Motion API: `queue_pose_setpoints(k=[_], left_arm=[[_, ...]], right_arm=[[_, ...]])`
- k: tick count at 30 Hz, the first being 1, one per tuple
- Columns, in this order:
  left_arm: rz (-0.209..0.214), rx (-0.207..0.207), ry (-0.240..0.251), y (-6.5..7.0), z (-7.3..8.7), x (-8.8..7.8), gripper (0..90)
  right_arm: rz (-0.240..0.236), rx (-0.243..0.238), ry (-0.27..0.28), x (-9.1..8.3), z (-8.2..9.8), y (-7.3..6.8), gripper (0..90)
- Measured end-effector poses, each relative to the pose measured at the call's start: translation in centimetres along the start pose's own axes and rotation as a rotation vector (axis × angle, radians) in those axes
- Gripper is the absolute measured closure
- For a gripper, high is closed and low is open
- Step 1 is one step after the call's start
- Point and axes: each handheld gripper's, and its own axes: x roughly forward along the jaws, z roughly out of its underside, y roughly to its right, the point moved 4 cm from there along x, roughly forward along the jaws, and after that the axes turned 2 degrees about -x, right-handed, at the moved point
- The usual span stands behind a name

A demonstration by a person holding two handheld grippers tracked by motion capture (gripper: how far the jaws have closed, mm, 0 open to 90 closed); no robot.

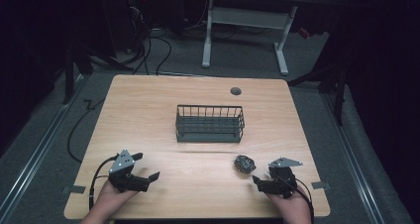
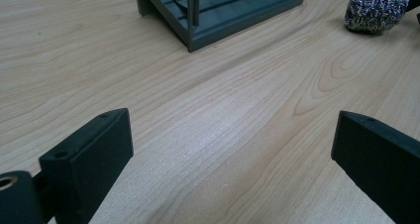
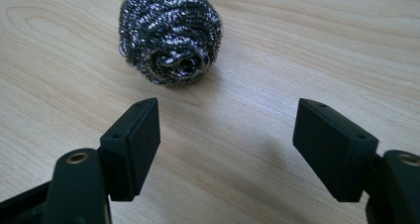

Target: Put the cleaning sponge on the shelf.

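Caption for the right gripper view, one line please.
Open right tongs poised just short of a steel wool scourer resting on the wooden table, nothing between the jaws.

Dark wire basket [image 1: 210, 123] mid-table (empty), white-legged desk [image 1: 245, 21] beyond on carpet.

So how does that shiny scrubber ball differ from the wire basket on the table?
The steel wool scrubber is a rounded, glittering silver coil; the basket is a dark grey box of straight wire bars. The scrubber is much smaller than the basket. The scrubber lies just ahead of the open right gripper, while the basket stands mid-table, away from both grippers. Both rest on the wooden table.
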Motion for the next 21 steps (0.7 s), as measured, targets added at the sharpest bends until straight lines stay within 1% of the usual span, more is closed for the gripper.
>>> queue_pose_setpoints(k=[1,3,4,5,8,16,17,21], left_arm=[[0.002,0.0,0.0,0.0,0.0,0.0,3.2],[0.005,0.0,-0.001,0.0,0.0,0.1,3.2],[0.006,-0.001,0.001,0.0,0.0,0.1,3.2],[0.006,0.0,0.001,0.1,0.0,0.1,3.2],[0.007,-0.002,0.002,0.1,0.0,0.1,3.2],[0.009,-0.005,-0.001,0.1,0.0,0.2,3.2],[0.009,-0.005,-0.001,0.1,0.0,0.2,3.2],[0.009,-0.006,0.0,0.1,0.0,0.2,3.2]], right_arm=[[-0.006,0.005,-0.016,-0.1,0.0,-0.1,24.5],[0.001,0.0,-0.034,-0.3,-0.2,-0.2,24.3],[0.003,-0.009,-0.043,-0.4,-0.3,-0.3,24.3],[0.0,-0.009,-0.06,-0.5,-0.3,-0.4,24.0],[-0.004,-0.03,-0.11,-0.6,-0.5,-0.6,23.2],[-0.001,-0.064,-0.236,-0.4,-1.2,-0.3,22.0],[0.0,-0.074,-0.255,-0.4,-1.2,-0.2,22.0],[-0.009,-0.074,-0.301,-0.2,-1.6,-0.1,22.0]])
